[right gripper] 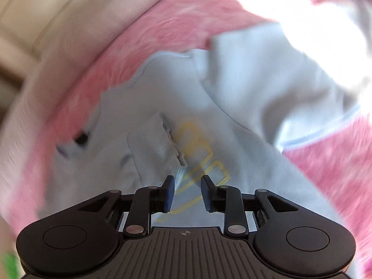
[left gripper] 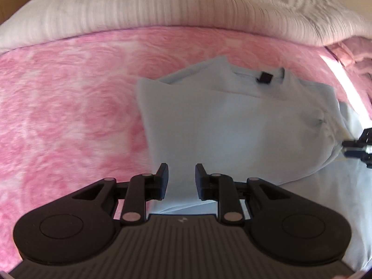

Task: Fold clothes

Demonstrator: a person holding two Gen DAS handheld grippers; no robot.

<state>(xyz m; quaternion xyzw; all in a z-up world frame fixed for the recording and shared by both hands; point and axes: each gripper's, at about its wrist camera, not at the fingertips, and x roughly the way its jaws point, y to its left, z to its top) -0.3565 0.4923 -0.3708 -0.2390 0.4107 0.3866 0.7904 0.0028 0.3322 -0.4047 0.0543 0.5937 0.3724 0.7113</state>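
Both claws, the left gripper (left gripper: 180, 179) and right gripper (right gripper: 187, 191), stand partly parted and hold nothing above the pale blue shirt (left gripper: 232, 121) on the pink blanket (left gripper: 69, 107), its sides apparently folded in, lengthwise fold left.

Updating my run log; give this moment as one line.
task: fold clothes | light blue shirt: partly folded on pink blanket | left gripper: open, empty | right gripper: open, empty

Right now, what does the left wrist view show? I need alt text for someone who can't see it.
A pale blue shirt, partly folded, lies on a pink blanket, its black neck tag showing. The left tool hovers open over the shirt's near edge.
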